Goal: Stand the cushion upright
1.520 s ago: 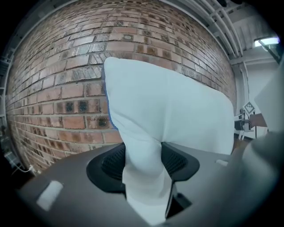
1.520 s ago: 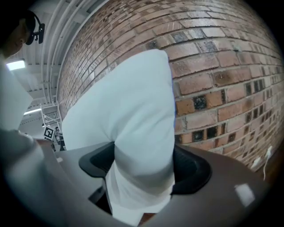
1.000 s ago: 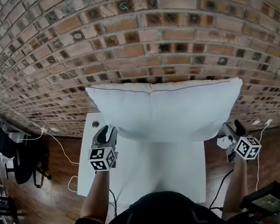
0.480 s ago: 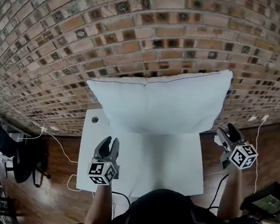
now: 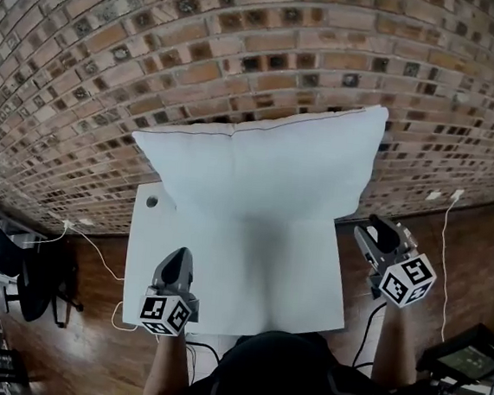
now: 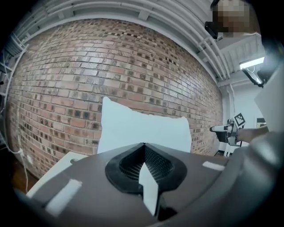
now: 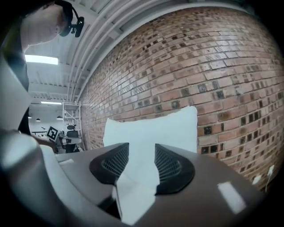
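Left hand-held gripper (image 5: 180, 254) shut; right hand-held gripper (image 5: 376, 227) empty, jaws just closing

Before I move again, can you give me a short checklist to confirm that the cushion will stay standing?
1. Cushion upright on the table: ok.
2. Cushion touching the brick wall behind it: cannot tell.
3. Left tool shut, empty, away from cushion: ok.
4. Right tool away from cushion, jaws apart after just closing partway, nothing between them: ok.

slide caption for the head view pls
White cushion upright on white table by brick wall; left claw shut, right claw just closing on nothing, both clear of it.
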`<state>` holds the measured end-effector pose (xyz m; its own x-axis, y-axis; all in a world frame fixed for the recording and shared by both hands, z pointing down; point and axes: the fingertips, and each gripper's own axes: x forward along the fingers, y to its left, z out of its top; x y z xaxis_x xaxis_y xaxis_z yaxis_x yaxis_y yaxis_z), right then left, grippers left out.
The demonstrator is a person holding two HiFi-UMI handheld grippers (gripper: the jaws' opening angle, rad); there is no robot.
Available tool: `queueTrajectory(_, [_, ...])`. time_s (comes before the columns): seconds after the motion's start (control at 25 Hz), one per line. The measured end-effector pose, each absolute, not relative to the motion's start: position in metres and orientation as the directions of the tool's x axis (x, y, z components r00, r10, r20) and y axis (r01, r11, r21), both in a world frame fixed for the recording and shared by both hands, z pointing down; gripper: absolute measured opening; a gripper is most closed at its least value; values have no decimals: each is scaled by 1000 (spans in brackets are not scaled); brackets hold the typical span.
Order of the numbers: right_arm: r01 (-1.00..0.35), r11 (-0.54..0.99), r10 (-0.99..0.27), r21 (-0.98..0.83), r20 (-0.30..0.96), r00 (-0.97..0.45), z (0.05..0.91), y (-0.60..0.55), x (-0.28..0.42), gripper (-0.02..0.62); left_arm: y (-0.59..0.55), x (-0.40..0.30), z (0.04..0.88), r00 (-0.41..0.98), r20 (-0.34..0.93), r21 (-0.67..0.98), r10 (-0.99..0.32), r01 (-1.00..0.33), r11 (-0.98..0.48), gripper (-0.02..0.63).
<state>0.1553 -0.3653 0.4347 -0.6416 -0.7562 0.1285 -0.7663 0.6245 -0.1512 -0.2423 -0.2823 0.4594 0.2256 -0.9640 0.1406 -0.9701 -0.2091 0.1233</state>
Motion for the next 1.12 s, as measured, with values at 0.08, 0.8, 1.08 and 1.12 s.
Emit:
queueTrajectory(0.08, [-754,637,-749,-161,100,-654,427,-359,159,119,-279,-230,454,254,146,134,-956,-963,-235,0])
queueTrajectory(0.8, [-744,652,-740,-147,88,-667,404,-244,111,7,-187,-183,407,477,102,91,-873,-878,-469,0])
queueTrajectory(1.08, [-771,627,-762,-115,120,-637,400,-168,80,7,-124,-213,415,517,89,164,-851,-851,-499,0])
queueTrajectory(1.12, [-781,613,-772,-122,123,-624,401,-158,80,6,-115,-213,417,530,89,170,-843,-843,-511,0])
